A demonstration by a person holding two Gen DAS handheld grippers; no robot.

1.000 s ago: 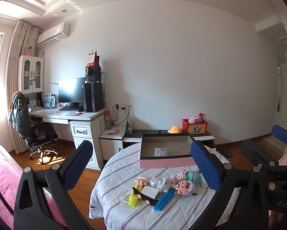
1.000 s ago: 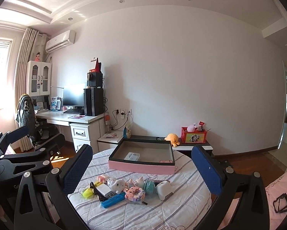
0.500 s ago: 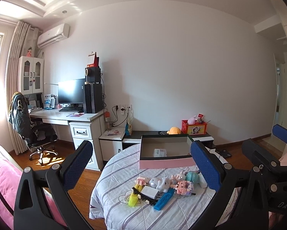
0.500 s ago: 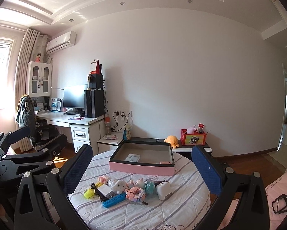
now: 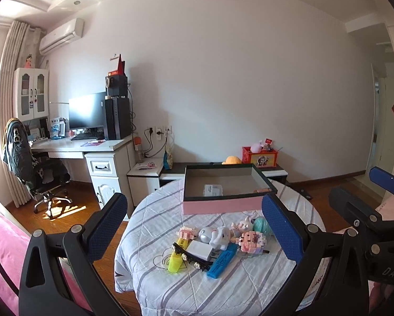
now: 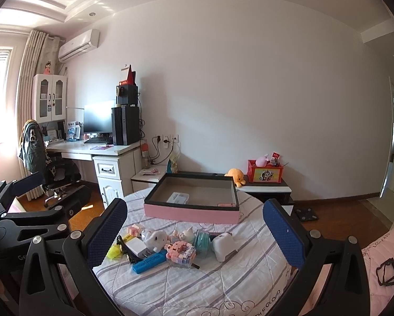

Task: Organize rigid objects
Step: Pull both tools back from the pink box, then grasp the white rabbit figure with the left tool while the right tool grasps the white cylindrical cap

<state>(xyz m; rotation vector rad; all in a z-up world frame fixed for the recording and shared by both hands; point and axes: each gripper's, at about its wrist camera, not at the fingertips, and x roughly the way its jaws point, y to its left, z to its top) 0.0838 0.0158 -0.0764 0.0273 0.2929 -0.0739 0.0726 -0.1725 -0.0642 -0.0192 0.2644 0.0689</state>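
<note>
Across the round worktop (image 5: 170, 287) with its striped cloth, little had altered over the last second: both cameras had drifted slightly nearer and lower, so the pile sat a touch larger in view, yet nothing on the cloth had moved. That suggested the sorting had not begun and the approach was only starting. One pink box (image 6: 191, 212) with a dark rim stood open at the far side, holding one small white packet (image 6: 178, 198) and, by its right wall, a thin pink item too small to name. Nearer lay the loose cluster, well apart from both tools. The left gripper (image 5: 194, 233) hung with its two blue-padded fingers wide apart and nothing between them; the right gripper (image 6: 194, 233) was the same, spread and empty. In the pile I counted one white boxy thing (image 6: 224, 245) at the right edge, one teal round container (image 6: 202, 239), one pink brick figure (image 6: 181, 254) in front and a second smaller brick figure (image 6: 134, 229) at the back left, one white elephant toy (image 6: 156, 238), one small rabbit figure (image 6: 187, 234), one white charger block (image 6: 136, 247), one blue marker (image 6: 148, 261), one yellow highlighter (image 6: 113, 252), and one black hair clip (image 5: 190, 258) with pale beads. Other small pieces may have hidden beneath these.
</note>
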